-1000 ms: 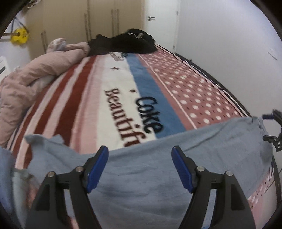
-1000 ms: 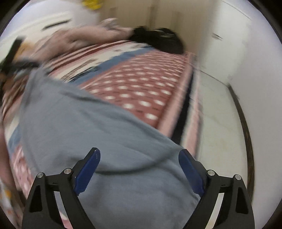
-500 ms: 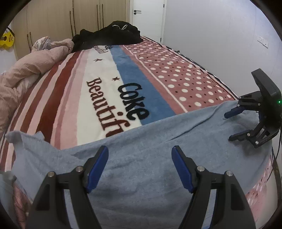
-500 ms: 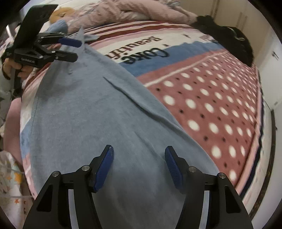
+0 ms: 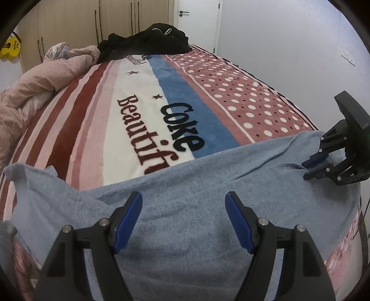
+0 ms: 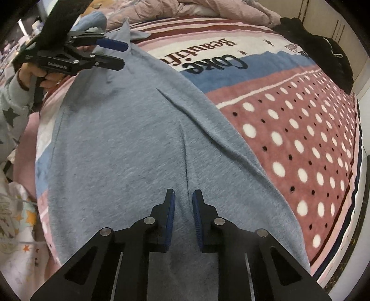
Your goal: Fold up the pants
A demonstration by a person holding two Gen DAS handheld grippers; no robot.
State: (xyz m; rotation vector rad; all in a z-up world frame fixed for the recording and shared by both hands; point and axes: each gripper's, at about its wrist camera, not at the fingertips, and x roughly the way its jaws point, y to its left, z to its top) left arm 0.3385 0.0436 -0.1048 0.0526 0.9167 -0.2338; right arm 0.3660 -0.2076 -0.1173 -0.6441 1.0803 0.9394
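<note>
Grey soft-knit pants (image 6: 129, 143) spread flat across striped, dotted fleece blanket (image 5: 143, 97), 0 folds visible. Left gripper (image 5: 183, 220) released, hovering. Right gripper (image 6: 183, 209) nearly clenched, pinching fabric crease, I judge. Folding all ahead.

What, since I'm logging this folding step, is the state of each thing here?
pants, spread flat on the bed, unfolded
left tongs, open, above the pants
right tongs, shut on a ridge of the pants
door, shut
wardrobe doors, shut
pink duvet, bunched up
black clothes, heaped

Striped, dotted blanket (image 5: 143, 97); pink duvet (image 5: 34, 83), black clothes (image 5: 148, 44) beyond.
</note>
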